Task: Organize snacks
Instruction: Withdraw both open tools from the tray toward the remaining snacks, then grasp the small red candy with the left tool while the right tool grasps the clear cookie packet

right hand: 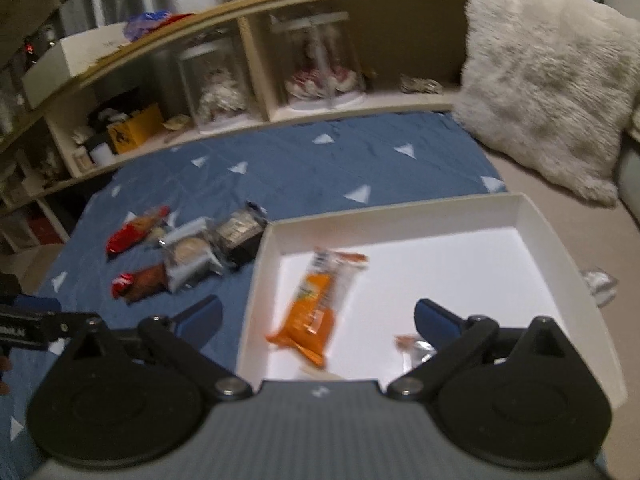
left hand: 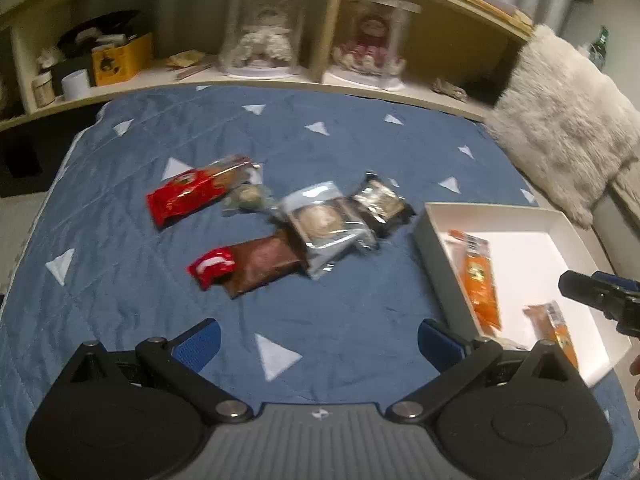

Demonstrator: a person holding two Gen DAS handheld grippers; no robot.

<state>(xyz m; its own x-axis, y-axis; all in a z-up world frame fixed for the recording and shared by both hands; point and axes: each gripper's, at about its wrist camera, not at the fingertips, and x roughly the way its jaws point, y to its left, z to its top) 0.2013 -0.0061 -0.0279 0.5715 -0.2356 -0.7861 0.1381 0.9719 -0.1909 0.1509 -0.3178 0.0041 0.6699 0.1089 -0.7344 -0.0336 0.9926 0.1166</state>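
- Blue-padded fingers of the left gripper (left hand: 319,338) stand wide apart and hold nothing — they hover over a blue quilt (left hand: 120,280) with pale triangles.
- Just ahead of it lies a brown packet (left hand: 264,264) with a red end, overlapped at its far corner by a grey pouch (left hand: 326,222) showing a round biscuit.
- A black packet (left hand: 382,204) sits at the pouch's right edge; a red packet (left hand: 192,196) and a small greenish sweet (left hand: 248,198) lie to the left, touching each other.
- The right gripper (right hand: 318,318) is also spread open and empty, hanging over the near part of a white tray (right hand: 400,212).
- In the tray an orange packet (right hand: 314,312) lies between the fingers; a second, smaller wrapper (right hand: 416,350) rests near the right finger, partly hidden.
- The tray sits on the quilt's right side, just beside the black packet.
- Behind the quilt runs a wooden shelf (left hand: 332,32) with dolls under clear domes; a furry cream pillow (right hand: 548,80) leans at the right.
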